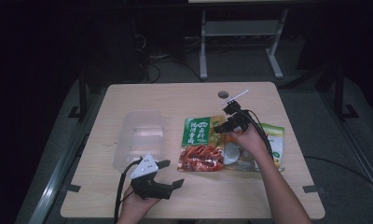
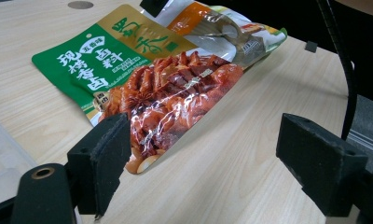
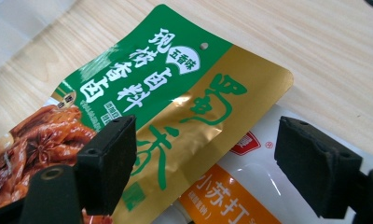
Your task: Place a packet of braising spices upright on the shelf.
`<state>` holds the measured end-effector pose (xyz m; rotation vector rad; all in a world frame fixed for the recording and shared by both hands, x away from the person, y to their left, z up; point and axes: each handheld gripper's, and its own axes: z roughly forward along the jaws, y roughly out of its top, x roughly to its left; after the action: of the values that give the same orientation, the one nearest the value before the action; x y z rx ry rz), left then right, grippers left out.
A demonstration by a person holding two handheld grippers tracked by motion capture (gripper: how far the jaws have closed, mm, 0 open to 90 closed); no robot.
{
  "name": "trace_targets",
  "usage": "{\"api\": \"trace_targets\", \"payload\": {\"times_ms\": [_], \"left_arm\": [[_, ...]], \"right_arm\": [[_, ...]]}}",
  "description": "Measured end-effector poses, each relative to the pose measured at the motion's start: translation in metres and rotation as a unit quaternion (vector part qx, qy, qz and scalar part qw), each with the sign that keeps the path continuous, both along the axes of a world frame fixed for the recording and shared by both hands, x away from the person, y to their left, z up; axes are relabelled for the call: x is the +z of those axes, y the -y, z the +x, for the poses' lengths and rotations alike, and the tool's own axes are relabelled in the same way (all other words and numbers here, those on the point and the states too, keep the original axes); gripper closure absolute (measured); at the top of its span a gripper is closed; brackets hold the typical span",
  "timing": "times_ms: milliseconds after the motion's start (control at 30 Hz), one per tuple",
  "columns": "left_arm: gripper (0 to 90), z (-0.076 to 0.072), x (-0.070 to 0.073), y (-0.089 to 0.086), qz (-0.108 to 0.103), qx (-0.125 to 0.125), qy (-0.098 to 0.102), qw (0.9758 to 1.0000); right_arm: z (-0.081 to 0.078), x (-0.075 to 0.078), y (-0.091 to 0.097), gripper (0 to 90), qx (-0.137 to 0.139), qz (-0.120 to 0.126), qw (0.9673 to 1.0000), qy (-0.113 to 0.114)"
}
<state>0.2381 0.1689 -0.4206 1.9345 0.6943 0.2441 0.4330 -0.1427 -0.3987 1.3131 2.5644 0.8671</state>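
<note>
A green, gold and red food pouch (image 1: 201, 142) lies flat near the middle of the wooden table (image 1: 175, 98). Its right edge overlaps a white and orange pouch (image 1: 271, 144). My right gripper (image 1: 222, 120) hangs open just above the green pouch's gold top corner. In the right gripper view the jaws straddle that gold corner (image 3: 203, 116), with the white and orange pouch (image 3: 240, 196) beneath; the pads are not pressing on it. My left gripper (image 1: 172, 173) rests open near the front edge. Its jaws point at the red lower end of the pouch (image 2: 170, 102), with nothing between them.
A clear plastic container (image 1: 140, 137) stands left of the pouches, just beyond my left gripper. A round hole (image 1: 223, 94) sits in the tabletop at the back. Metal frame legs (image 1: 203, 46) stand on the dark floor beyond the table.
</note>
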Motion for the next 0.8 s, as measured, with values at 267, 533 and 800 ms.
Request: {"api": "trace_targets", "payload": {"times_ms": [267,533,800], "left_arm": [[18.0,-0.001,0.0,0.001,0.001,-0.001,0.0,1.0],[18.0,0.0,0.0,0.002,0.004,-0.004,0.0,1.0],[18.2,-0.001,0.0,0.002,0.003,-0.004,0.0,1.0]], "right_arm": [[0.008,-0.011,0.0,24.5,-0.017,-0.002,0.9996,-0.022],[0.012,-0.023,-0.003,29.7,-0.024,-0.003,0.9991,-0.035],[0.011,-0.031,-0.006,41.6,-0.027,0.003,0.9988,-0.04]]}}
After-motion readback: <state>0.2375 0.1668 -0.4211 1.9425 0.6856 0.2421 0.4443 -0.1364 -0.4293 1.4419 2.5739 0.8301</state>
